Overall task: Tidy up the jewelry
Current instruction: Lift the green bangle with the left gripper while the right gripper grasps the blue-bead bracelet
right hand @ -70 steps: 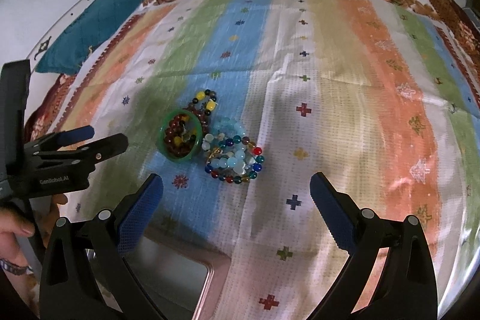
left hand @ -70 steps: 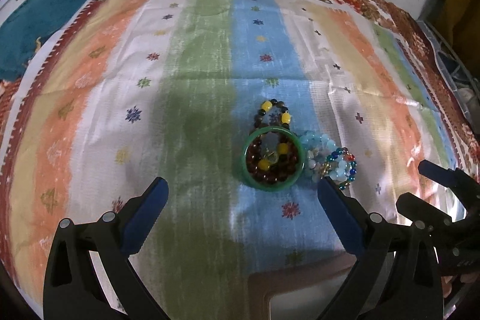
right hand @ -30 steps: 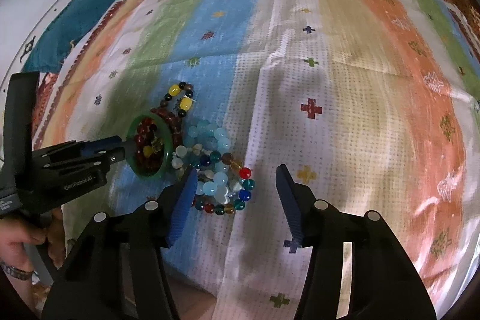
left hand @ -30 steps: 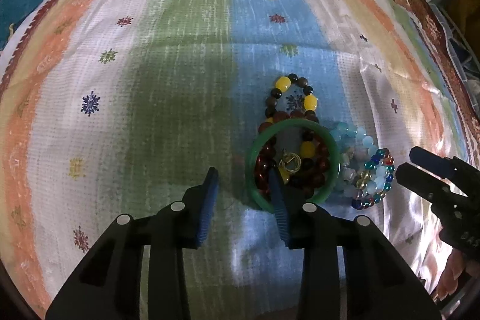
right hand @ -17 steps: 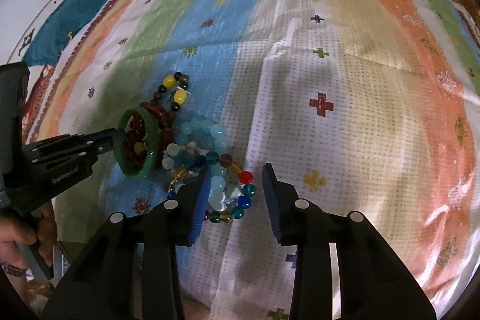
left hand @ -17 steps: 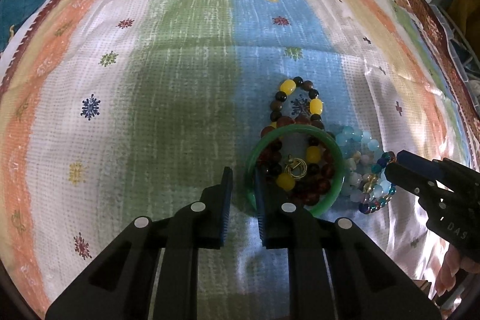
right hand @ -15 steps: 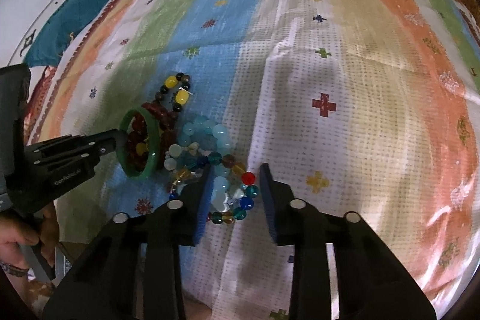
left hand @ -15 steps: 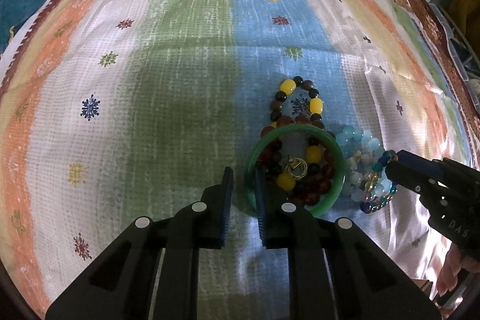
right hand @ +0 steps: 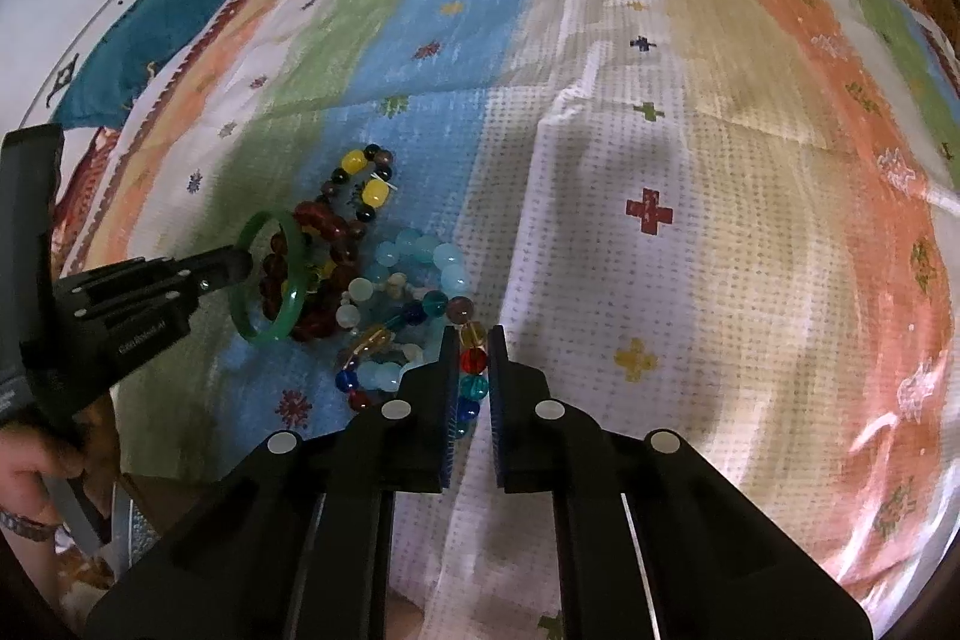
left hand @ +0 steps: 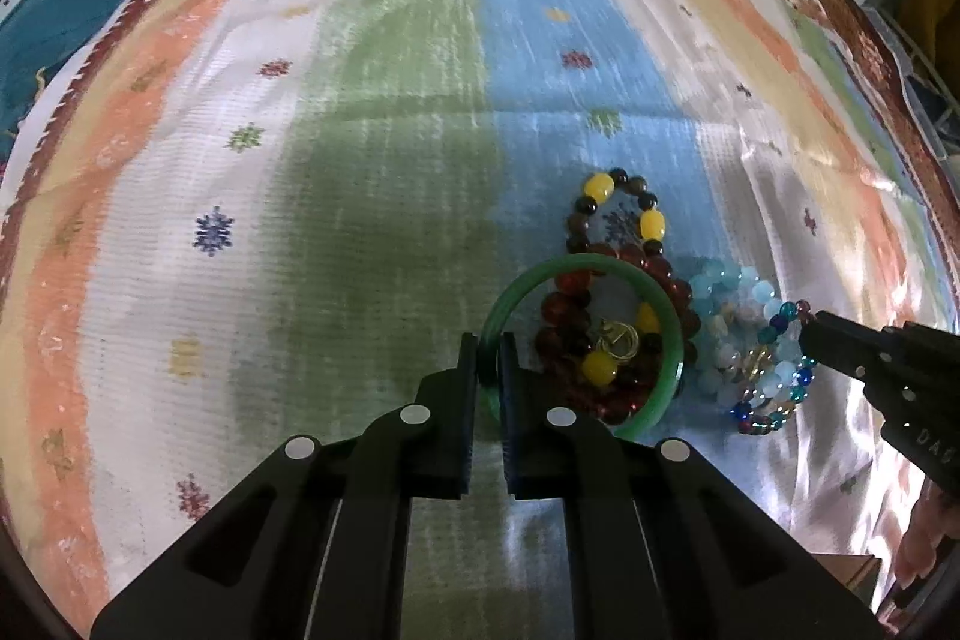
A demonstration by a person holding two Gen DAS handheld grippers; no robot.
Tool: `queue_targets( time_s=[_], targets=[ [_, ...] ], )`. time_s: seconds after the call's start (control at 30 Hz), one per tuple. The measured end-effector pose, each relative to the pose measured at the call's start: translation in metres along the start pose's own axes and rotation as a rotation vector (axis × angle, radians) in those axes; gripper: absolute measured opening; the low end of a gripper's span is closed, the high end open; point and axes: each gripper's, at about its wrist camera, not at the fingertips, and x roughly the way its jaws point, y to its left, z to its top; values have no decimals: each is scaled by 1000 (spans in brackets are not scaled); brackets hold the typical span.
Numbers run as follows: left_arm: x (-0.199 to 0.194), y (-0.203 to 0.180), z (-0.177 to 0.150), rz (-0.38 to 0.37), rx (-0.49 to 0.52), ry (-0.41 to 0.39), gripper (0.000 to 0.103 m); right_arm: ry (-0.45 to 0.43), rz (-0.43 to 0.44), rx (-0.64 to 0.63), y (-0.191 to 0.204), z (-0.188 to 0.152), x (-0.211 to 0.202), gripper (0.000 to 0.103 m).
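**Lift the two pieces apart**

Your left gripper (left hand: 490,349) is clamped on the green bangle (left hand: 672,334); your right gripper (right hand: 467,347) pinches the multicoloured bead bracelet (right hand: 474,361) at the heap's 4 o'clock edge. Raise both slowly, separating toward 9 and 3 o'clock so strands don't snag.

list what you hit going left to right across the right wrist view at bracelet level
left hand-held gripper → green bangle → dark red bead bracelet → pale blue bead bracelet → multicolour bead bracelet, pinched in the right hand-held gripper → bare striped cloth
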Motion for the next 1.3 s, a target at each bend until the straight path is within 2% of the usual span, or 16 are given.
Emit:
queue_targets(
  time_s=[0.43, 0.73, 1.2, 1.3],
  targets=[
    [-28, -3, -4, -17, 2, -49, 7, -46, -49, -95, 25, -6, -28, 10],
    [-47, -10, -11, -25, 20, -74, 7, -75, -75, -101, 34, -13, -49, 10],
    [-91, -11, -19, -20, -21, -145, 8, -137, -83, -103, 50, -23, -83, 10],
    [-102, -10, -22, -37, -36, -163, 8, -149, -93, -114, 55, -28, -91, 10]
  ],
)
